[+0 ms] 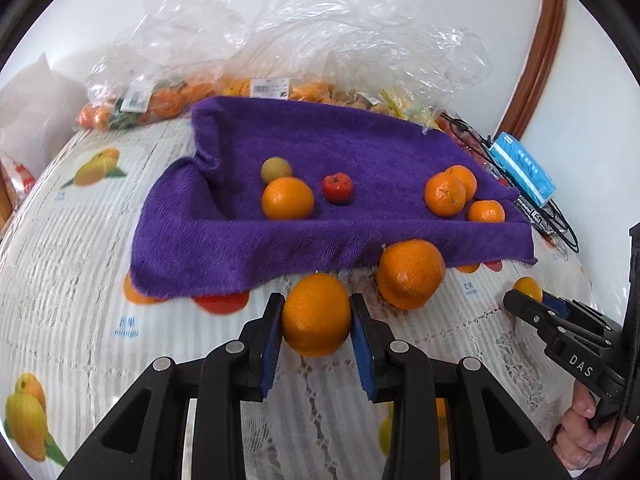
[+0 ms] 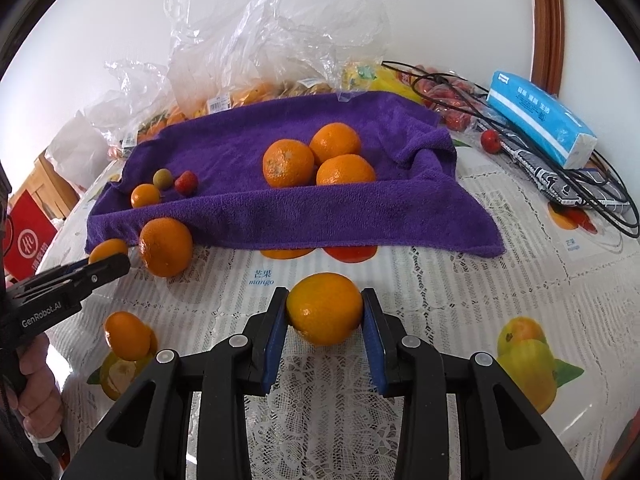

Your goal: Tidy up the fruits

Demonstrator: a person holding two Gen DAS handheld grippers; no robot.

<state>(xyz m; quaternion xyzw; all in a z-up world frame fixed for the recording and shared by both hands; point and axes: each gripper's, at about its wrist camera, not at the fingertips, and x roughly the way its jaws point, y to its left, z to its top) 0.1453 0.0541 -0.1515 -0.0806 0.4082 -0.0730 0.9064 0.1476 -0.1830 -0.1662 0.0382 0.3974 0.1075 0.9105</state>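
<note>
A purple towel [image 1: 304,236] [image 2: 360,216] lies on the table. On it sit three oranges [image 1: 446,194] [image 2: 288,163], one small orange [image 1: 287,198] [image 2: 145,195], a yellow-green fruit [image 1: 276,169] [image 2: 163,178] and a small red fruit [image 1: 338,188] [image 2: 186,182]. My left gripper [image 1: 316,316] [image 2: 105,259] is shut on an orange [image 1: 316,314] just in front of the towel's edge. A loose orange [image 1: 410,274] [image 2: 166,246] lies next to it. My right gripper [image 2: 325,310] [image 1: 525,294] is shut on another orange [image 2: 325,308] above the tablecloth.
Plastic bags of fruit [image 1: 168,96] [image 2: 248,92] line the back by the wall. A blue tissue pack [image 1: 522,168] [image 2: 540,120], black cables [image 2: 592,184] and a red fruit [image 2: 491,141] lie at the right. An orange [image 2: 127,336] lies front left.
</note>
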